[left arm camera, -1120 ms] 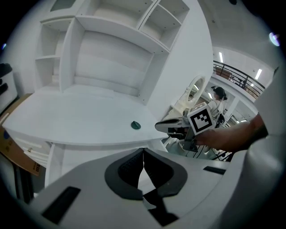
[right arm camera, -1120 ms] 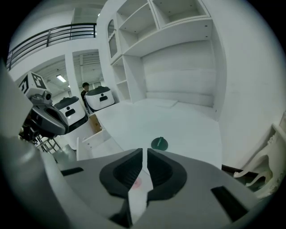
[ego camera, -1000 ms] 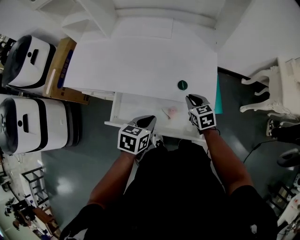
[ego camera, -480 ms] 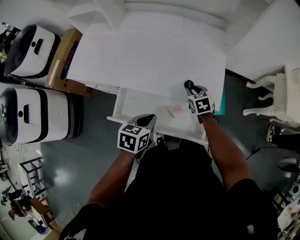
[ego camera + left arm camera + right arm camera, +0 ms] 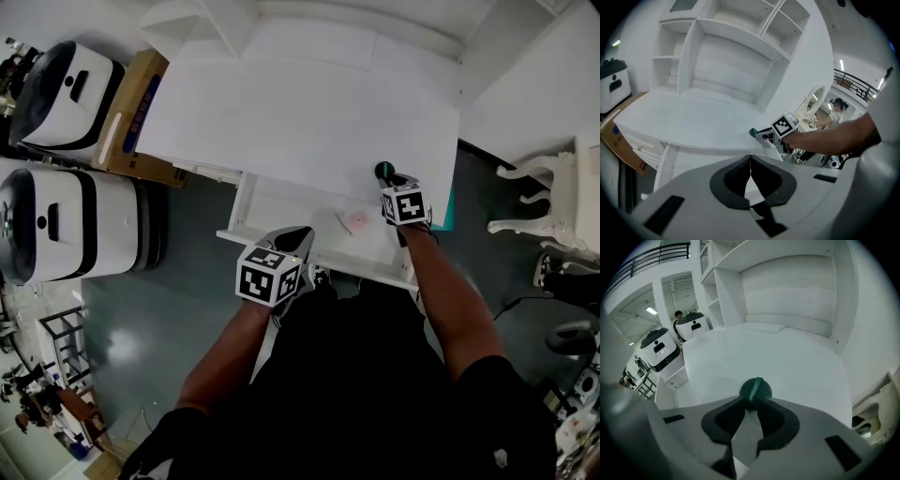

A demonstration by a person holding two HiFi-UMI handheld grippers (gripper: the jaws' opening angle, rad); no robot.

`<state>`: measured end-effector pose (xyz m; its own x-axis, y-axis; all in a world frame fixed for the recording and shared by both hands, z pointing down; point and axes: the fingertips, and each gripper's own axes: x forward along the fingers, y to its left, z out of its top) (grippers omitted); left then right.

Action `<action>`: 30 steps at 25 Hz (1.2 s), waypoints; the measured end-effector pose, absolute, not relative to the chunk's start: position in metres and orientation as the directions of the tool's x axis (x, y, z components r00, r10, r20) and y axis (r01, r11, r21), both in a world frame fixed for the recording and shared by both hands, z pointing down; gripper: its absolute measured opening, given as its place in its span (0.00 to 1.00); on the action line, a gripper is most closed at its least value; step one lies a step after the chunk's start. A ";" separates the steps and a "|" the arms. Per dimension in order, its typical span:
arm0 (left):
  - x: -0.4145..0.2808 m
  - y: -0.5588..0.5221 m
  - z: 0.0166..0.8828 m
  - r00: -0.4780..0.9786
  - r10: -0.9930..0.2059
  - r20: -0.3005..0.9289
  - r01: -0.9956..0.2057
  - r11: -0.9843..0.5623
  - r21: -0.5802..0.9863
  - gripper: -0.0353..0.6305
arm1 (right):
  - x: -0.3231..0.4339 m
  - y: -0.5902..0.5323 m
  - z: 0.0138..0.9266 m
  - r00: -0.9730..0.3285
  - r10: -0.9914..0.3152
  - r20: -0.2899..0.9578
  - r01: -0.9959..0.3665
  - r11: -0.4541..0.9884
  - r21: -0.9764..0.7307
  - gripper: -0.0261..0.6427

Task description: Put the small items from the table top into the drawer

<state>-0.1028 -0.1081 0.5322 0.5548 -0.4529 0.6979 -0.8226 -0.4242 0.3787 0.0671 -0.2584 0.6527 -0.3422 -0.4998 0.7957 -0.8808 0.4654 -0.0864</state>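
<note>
Right tongs (image 5: 750,401) pinch the near edge of the green disc (image 5: 755,390), which is at the front right of the white worktop (image 5: 300,112). Left tongs (image 5: 750,165) are pressed together, empty, over the front edge of the open drawer (image 5: 281,211). A small pink item (image 5: 356,221) lies inside the drawer.

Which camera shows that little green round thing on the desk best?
The right gripper view: the green round thing sits close, central and sharp. The head view and left gripper view show it only as a small green dot.
</note>
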 end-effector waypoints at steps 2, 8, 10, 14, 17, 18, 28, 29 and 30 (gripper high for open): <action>-0.102 -0.108 0.533 0.556 -0.451 0.698 -0.822 -0.425 0.379 0.07 | 0.068 -0.259 0.652 -0.346 -0.499 0.795 -0.881 0.464 -0.092 0.17; -0.101 -0.111 0.532 0.563 -0.451 0.692 -0.816 -0.436 0.380 0.07 | 0.069 -0.258 0.654 -0.351 -0.502 0.791 -0.879 0.468 -0.094 0.14; -0.100 -0.111 0.532 0.565 -0.450 0.692 -0.814 -0.439 0.380 0.07 | 0.069 -0.257 0.654 -0.351 -0.505 0.789 -0.880 0.466 -0.094 0.13; -0.099 -0.112 0.532 0.571 -0.444 0.691 -0.809 -0.446 0.382 0.07 | 0.071 -0.257 0.647 -0.346 -0.518 0.782 -0.883 0.461 -0.086 0.12; -0.097 -0.111 0.532 0.576 -0.440 0.689 -0.804 -0.455 0.382 0.07 | 0.069 -0.253 0.638 -0.360 -0.532 0.767 -0.880 0.466 -0.090 0.12; -0.096 -0.111 0.532 0.579 -0.438 0.688 -0.802 -0.458 0.383 0.07 | 0.068 -0.251 0.635 -0.366 -0.536 0.761 -0.879 0.468 -0.094 0.12; -0.080 -0.113 0.535 0.610 -0.410 0.678 -0.773 -0.496 0.395 0.07 | 0.058 -0.206 0.605 -0.445 -0.518 0.730 -0.825 0.554 -0.110 0.12; -0.078 -0.113 0.536 0.613 -0.407 0.677 -0.770 -0.500 0.396 0.07 | 0.058 -0.198 0.604 -0.450 -0.509 0.734 -0.818 0.565 -0.110 0.12; -0.076 -0.113 0.536 0.616 -0.404 0.677 -0.767 -0.504 0.397 0.07 | 0.058 -0.191 0.605 -0.454 -0.498 0.739 -0.810 0.576 -0.110 0.12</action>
